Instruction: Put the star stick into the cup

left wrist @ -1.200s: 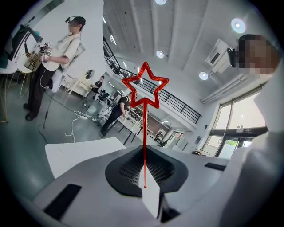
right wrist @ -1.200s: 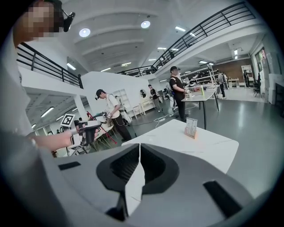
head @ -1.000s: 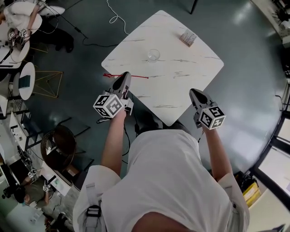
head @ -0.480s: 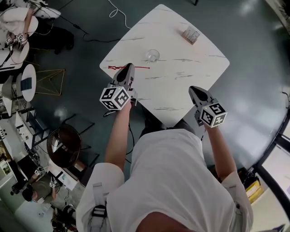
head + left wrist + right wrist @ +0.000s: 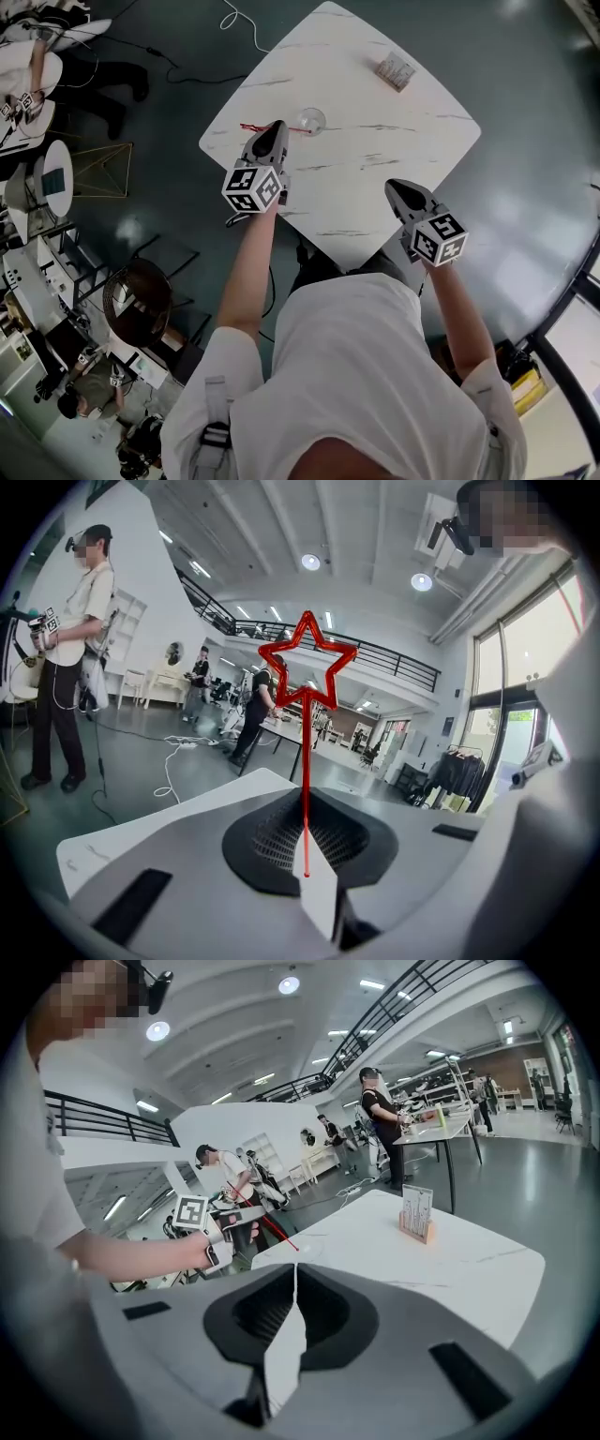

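My left gripper (image 5: 275, 129) is shut on the thin red star stick (image 5: 249, 127), which it holds over the left part of the white marble table (image 5: 375, 103). In the left gripper view the stick (image 5: 304, 789) rises from the closed jaws of the left gripper (image 5: 306, 869) to an outlined red star (image 5: 307, 672). The clear cup (image 5: 310, 120) stands just right of that gripper's tips. My right gripper (image 5: 401, 190) hovers at the table's near edge, shut and empty. From the right gripper view (image 5: 292, 1283) I see the left gripper (image 5: 228, 1230) and the stick (image 5: 277, 1232).
A small wooden card holder (image 5: 395, 71) stands at the table's far right, also the card holder (image 5: 417, 1213) in the right gripper view. Cables (image 5: 234, 19) lie on the dark floor beyond the table. Other people and tables (image 5: 37, 66) are at the far left.
My left gripper has carried the star stick across the table toward the cup and now sits right beside it. The right gripper has shifted only slightly along the near edge.
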{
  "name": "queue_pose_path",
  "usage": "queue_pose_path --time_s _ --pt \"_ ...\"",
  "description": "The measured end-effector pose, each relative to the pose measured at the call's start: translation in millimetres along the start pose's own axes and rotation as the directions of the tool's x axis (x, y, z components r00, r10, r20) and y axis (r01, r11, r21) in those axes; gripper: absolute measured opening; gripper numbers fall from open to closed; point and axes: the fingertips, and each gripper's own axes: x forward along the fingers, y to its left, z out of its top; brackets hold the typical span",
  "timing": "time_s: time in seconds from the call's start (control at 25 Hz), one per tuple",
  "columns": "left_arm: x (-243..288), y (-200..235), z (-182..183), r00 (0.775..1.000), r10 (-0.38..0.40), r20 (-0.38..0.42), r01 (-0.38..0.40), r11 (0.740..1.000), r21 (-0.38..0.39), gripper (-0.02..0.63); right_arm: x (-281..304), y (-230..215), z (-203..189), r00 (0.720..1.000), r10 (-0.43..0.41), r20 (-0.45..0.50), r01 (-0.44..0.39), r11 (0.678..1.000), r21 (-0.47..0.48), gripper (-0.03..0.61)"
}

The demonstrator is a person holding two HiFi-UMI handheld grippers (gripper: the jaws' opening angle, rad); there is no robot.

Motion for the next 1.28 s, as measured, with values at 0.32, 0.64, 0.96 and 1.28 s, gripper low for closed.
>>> queue_pose_path --time_s 0.32,0.64,0.96,1.28 --pt "34 18 -45 0.995 0.067 -0.070 -0.069 0.997 -0.025 0.025 6 -24 -10 1.000 0.004 -0.022 -0.003 0.999 0.040 0.028" --pt "47 24 -66 0.990 0.081 -0.117 -0.086 0.996 -0.038 0.025 12 -38 -20 0.999 0.020 -0.049 -0.017 0.998 0.060 0.028" --pt "48 34 -98 0.972 0.093 -0.216 -0.128 0.980 -0.152 0.170 19 -45 -18 0.998 0.043 -0.050 -0.040 0.997 0.069 0.026" --pt "24 41 -111 0.957 0.142 -0.252 -0.193 0.962 -0.193 0.221 22 -41 -14 0.996 0.076 -0.044 -0.073 0.995 0.065 0.028"
